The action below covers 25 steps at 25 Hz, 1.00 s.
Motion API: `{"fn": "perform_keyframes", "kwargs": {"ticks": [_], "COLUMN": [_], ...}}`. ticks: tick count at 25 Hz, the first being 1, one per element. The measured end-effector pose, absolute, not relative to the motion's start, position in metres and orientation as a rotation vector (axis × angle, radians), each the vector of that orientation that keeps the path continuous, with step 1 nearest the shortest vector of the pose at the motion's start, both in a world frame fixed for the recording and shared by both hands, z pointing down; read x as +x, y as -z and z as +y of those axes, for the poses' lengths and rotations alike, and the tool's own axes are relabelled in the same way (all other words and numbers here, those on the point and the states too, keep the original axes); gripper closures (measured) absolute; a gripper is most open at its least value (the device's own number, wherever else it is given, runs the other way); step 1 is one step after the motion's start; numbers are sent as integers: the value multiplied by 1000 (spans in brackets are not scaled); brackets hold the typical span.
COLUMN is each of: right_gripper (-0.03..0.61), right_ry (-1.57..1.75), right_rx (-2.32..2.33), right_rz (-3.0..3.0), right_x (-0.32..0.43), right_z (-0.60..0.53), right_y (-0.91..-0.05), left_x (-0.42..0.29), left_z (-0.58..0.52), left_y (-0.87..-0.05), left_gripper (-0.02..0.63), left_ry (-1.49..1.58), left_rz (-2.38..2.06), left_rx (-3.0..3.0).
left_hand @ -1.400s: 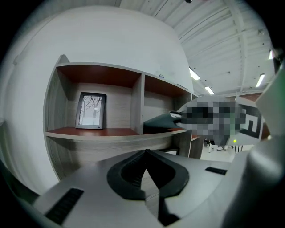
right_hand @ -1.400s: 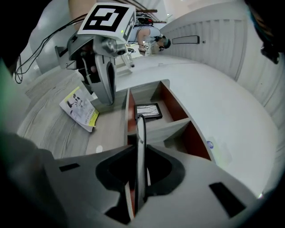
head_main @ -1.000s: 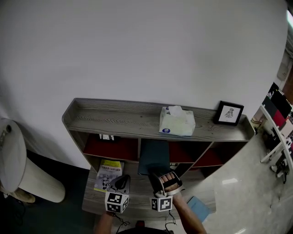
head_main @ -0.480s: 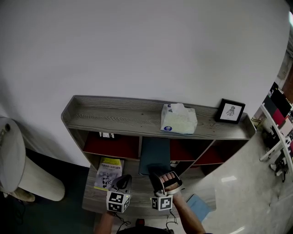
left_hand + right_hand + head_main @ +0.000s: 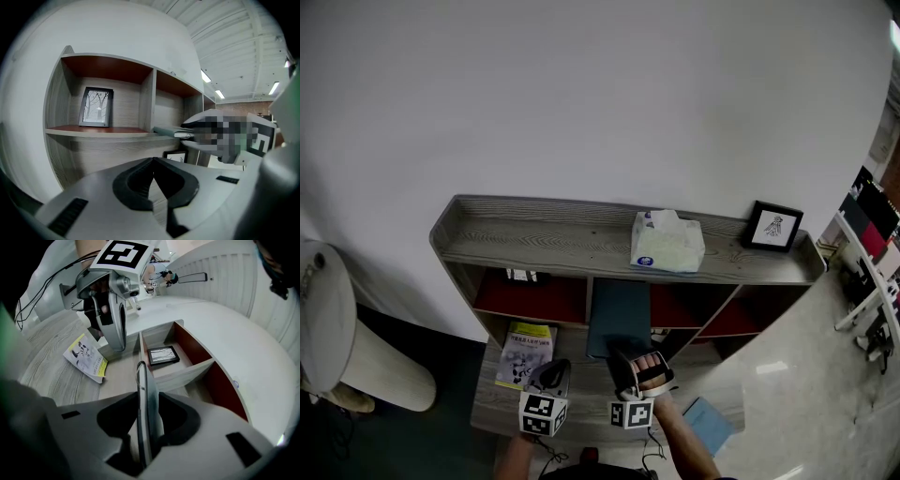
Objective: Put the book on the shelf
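The dark teal book point(image 5: 617, 314) lies flat with its far end in the middle compartment of the grey shelf unit point(image 5: 534, 239). My right gripper point(image 5: 636, 367) is at its near end. In the right gripper view the book point(image 5: 143, 380) stands edge-on between the jaws, which have just been opening, and a small gap shows on either side of it. My left gripper point(image 5: 548, 373) hovers to the left over the lower board, shut and empty point(image 5: 153, 161). In the left gripper view the book point(image 5: 171, 132) sticks out of the shelf.
A yellow booklet point(image 5: 525, 354) lies on the lower board beside the left gripper. A tissue box point(image 5: 666, 244) and a framed picture point(image 5: 772, 228) stand on top of the shelf. Another frame point(image 5: 96, 107) stands in the left compartment. A blue object point(image 5: 705, 424) lies at the lower right.
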State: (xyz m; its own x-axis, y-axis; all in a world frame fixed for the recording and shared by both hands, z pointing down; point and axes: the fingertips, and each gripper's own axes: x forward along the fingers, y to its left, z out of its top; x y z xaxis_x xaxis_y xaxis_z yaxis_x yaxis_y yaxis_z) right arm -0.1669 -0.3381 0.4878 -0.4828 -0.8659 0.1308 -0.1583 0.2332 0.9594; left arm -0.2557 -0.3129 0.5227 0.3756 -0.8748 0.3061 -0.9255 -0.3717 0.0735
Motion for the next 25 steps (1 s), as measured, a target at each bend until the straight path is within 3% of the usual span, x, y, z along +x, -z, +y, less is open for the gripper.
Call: {"fn": "perform_keyframes", "kwargs": {"ticks": [9,25], "right_gripper": [319,308], "right_ry": [1168,763], "right_rx": [931,1243], "right_rz": [-1913,-2342], "right_x": [-160,-107], "right_z": [-336,-295], "right_y": [-495,-435], "left_x": [-254,-221], "left_z": [-308,-280], "left_y": [-520,-501], "left_gripper": [607,607], "left_ry": [-312,-321], "left_rz": [-1618,-1619], "left_rx": [2398,2445]}}
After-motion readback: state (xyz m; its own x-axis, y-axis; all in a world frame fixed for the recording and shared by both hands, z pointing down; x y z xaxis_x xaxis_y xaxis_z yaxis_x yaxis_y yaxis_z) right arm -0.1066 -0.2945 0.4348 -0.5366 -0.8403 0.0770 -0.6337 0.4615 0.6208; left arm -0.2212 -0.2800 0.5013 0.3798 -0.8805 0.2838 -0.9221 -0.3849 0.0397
